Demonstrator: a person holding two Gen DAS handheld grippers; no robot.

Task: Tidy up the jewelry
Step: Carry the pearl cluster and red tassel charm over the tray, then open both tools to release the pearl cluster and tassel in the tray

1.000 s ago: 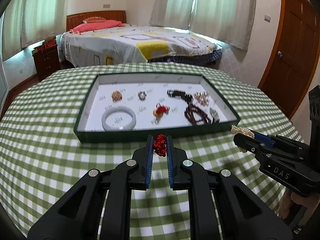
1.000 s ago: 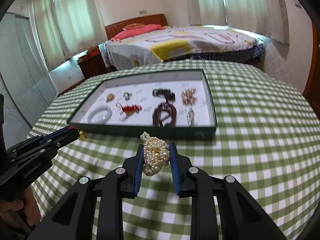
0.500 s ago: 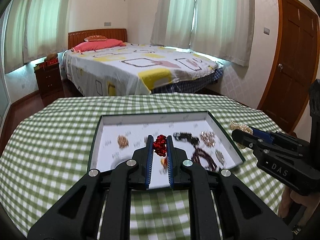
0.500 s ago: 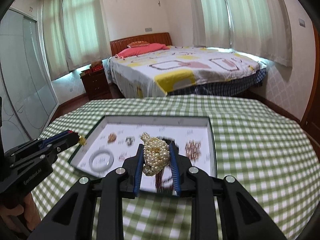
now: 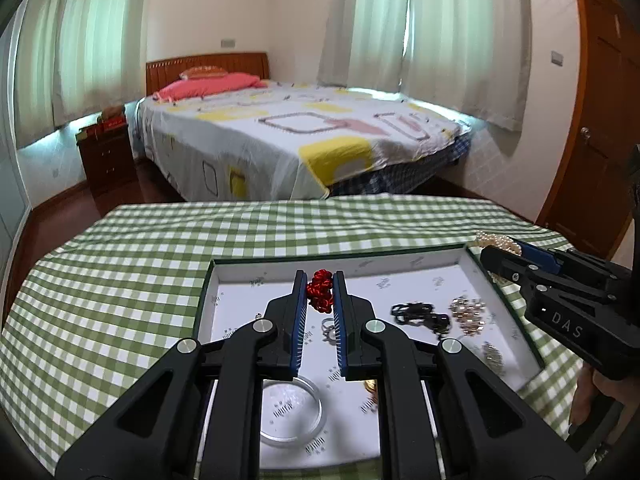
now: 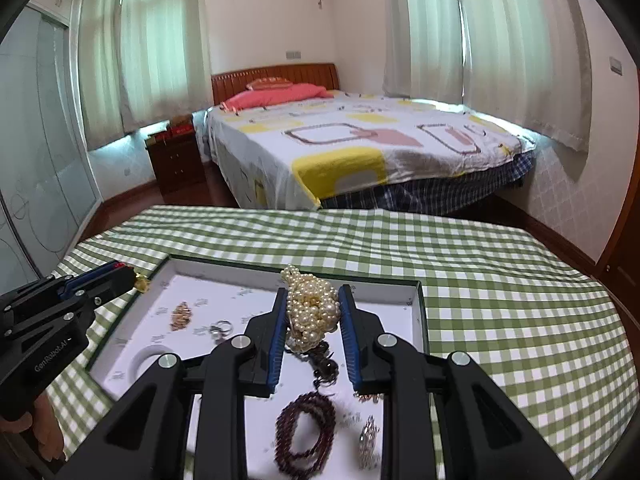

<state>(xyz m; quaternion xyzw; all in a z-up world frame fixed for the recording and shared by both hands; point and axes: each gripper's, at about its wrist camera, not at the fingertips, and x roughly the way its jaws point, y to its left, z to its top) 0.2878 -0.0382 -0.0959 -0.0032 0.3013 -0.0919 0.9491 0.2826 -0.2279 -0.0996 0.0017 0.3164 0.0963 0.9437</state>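
My left gripper (image 5: pixel 320 292) is shut on a red knotted ornament (image 5: pixel 319 291) and hovers over the white-lined jewelry tray (image 5: pixel 256 270). My right gripper (image 6: pixel 313 308) is shut on a bundle of pearl beads (image 6: pixel 312 306), over the tray's (image 6: pixel 414 312) right part. In the tray lie a pale bangle (image 5: pixel 292 414), a ring (image 5: pixel 329 326), a black beaded piece (image 5: pixel 420 314), a rose-gold brooch (image 5: pixel 466 314), a dark red bead bracelet (image 6: pixel 306 438) and a silver piece (image 6: pixel 368 442). Each gripper shows at the edge of the other's view: the right gripper (image 5: pixel 496 250) and the left gripper (image 6: pixel 124 276).
The tray sits on a round table with a green checked cloth (image 5: pixel 120 264). Behind the table are a bed (image 5: pixel 304 136), a dark nightstand (image 5: pixel 106 156) and a wooden door (image 5: pixel 600 140). A hand (image 6: pixel 44 436) shows at the lower left in the right wrist view.
Both grippers have moved forward and slightly up, from in front of the tray's near wall to over its inside, each with its piece still held.
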